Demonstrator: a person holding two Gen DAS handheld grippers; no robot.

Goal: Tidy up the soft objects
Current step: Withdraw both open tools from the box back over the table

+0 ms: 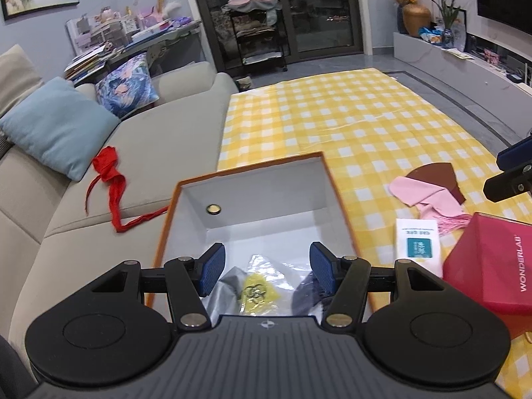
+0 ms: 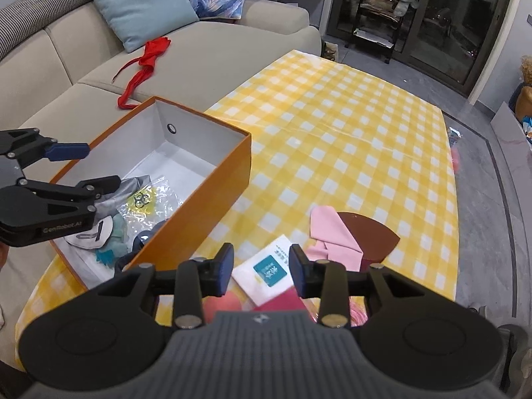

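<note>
Pink cloth (image 2: 332,232) next; both jaws released, empty. I'd lower right gripper (image 2: 261,271) past white packet (image 2: 266,272), pinch one fold, carry into orange box (image 2: 199,206).

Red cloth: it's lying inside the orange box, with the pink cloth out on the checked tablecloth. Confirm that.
Not quite. The red cloth lies on the sofa, outside the orange box, as the right wrist view shows. The pink cloth is indeed on the checked tablecloth.

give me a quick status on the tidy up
Both grippers, left and right, open, empty. Pink cloth still on table, outside orange box. Nothing in the way.
</note>
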